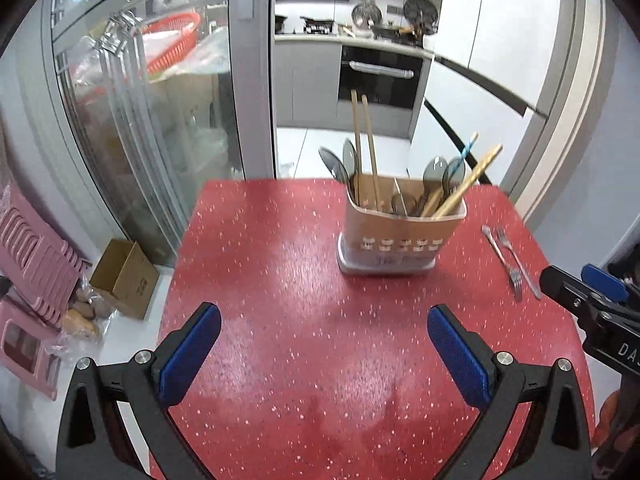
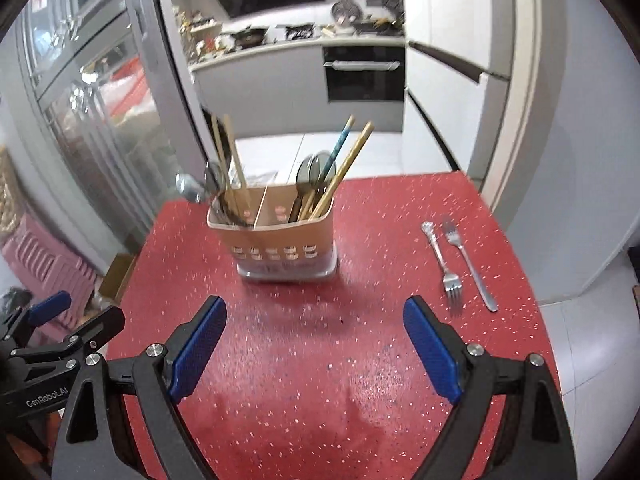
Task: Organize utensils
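Note:
A tan utensil holder (image 1: 390, 236) (image 2: 280, 240) with a divider stands on the red speckled table (image 1: 280, 300) (image 2: 320, 360). Spoons and chopsticks (image 1: 366, 148) (image 2: 344, 160) stick up from both of its compartments. Two metal forks (image 1: 510, 260) (image 2: 460, 264) lie flat on the table to the holder's right, side by side and pointing opposite ways. My left gripper (image 1: 324, 334) hangs open above the table's near middle, nothing between its blue pads. My right gripper (image 2: 316, 330) is open too and holds nothing, with the forks ahead to its right.
A cardboard box (image 1: 124, 276) and stacked pink plastic items (image 1: 36, 264) sit on the floor left of the table. A glass sliding door (image 1: 160, 100) stands behind the table, with a kitchen counter and oven (image 1: 376, 80) beyond. The table's right edge drops to white floor tiles (image 2: 580, 340).

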Demonstrator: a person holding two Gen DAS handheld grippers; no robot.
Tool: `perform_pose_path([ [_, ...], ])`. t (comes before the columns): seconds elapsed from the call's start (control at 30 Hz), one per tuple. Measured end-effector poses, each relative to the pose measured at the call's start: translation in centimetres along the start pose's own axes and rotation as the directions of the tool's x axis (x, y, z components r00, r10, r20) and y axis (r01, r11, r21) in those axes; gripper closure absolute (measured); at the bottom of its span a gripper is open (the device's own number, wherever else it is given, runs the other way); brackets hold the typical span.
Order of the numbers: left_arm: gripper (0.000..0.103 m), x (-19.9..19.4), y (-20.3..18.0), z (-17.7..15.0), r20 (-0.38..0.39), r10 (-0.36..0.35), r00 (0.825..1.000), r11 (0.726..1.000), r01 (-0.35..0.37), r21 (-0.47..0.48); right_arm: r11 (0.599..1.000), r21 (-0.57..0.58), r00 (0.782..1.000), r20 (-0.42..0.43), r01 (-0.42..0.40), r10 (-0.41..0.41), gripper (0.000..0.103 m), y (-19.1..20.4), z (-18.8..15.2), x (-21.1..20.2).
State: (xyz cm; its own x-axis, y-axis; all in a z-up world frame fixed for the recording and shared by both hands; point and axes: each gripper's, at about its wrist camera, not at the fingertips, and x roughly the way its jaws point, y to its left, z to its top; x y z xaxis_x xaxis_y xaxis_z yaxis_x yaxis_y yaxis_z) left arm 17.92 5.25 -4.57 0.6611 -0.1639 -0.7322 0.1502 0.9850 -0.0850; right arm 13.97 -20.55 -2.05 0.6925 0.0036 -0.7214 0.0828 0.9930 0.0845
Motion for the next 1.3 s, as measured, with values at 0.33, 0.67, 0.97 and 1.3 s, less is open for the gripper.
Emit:
perform_pose_path([
  [0.33, 0.000, -1.6, 0.2, 0.7, 0.034, 0.008, 0.999, 1.000, -0.007, -0.016, 0.999, -0.016, 0.995, 0.092, 0.031, -0.029, 0.011, 1.3, 0.2, -2.2],
  [0.67, 0.000, -3.4, -2.9, 2.5, 0.075, 0.067, 0.995, 0.998, -0.068, 0.009, 1.000, 0.003, 0.988, 0.151, 0.009, -0.009, 0.011, -0.7, 2.6, -4.5],
  [0.97, 0.000, -4.5, -3.8, 4.1, 0.065, 0.077, 0.995, 0.997, -0.076, -0.019, 1.000, 0.014, 0.984, 0.180, 0.013, -0.015, 0.011, -2.0, 3.8, -6.1],
  [1.3, 0.000, -5.3, -4.0, 4.4, 0.068, 0.089, 0.994, 0.996, -0.088, -0.027, 1.000, 0.000, 0.982, 0.191, 0.013, -0.013, 0.011, -1.8, 4.1, -6.8],
])
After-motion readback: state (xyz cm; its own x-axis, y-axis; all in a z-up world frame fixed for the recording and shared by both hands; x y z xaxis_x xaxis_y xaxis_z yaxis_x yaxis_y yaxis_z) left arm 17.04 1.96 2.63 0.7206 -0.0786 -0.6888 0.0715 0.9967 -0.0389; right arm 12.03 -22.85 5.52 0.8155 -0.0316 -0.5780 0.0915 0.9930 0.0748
